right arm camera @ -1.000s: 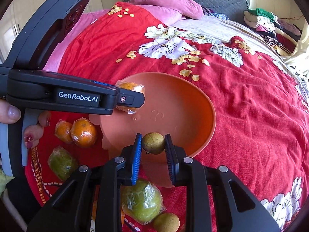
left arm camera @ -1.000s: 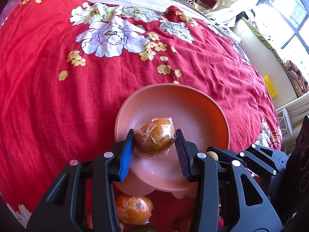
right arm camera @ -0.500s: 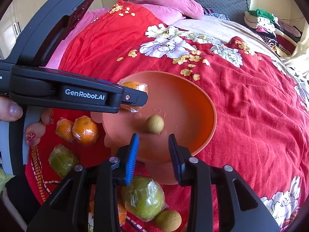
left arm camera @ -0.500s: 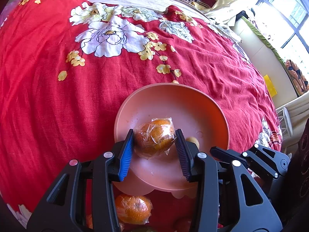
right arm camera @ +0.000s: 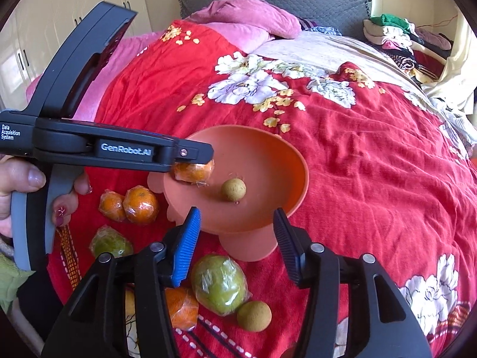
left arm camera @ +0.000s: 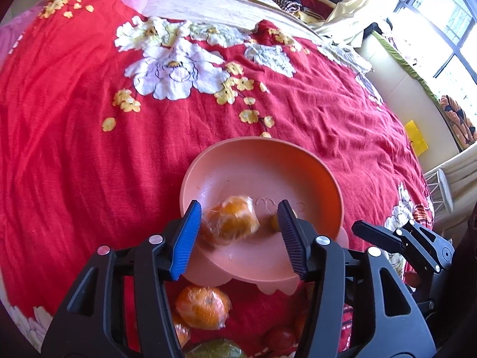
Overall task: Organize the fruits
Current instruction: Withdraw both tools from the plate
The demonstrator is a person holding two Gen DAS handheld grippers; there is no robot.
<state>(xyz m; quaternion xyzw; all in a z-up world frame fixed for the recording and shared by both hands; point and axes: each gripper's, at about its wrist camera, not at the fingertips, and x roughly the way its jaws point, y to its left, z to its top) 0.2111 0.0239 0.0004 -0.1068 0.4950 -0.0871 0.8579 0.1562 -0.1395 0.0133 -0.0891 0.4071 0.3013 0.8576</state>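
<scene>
1. The wrapped orange (left arm camera: 231,220) lies in the bowl (left arm camera: 313,176) near its left wall, blurred in the left view, between the left gripper (left arm camera: 238,238) jaws, which have just been opening and stand clear of it.
2. The small brown fruit (right arm camera: 233,189) rests on the bowl floor, straight ahead of the right gripper (right arm camera: 235,244), whose jaws have also just been opening with nothing between them.
3. Loose fruits (right arm camera: 219,283) wait below both grippers on the red bedspread (right arm camera: 372,164); the right one seems nearer the green fruit.
4. The bowl is smooth plastic, the fruits round in crinkly film, the cloth soft.
</scene>
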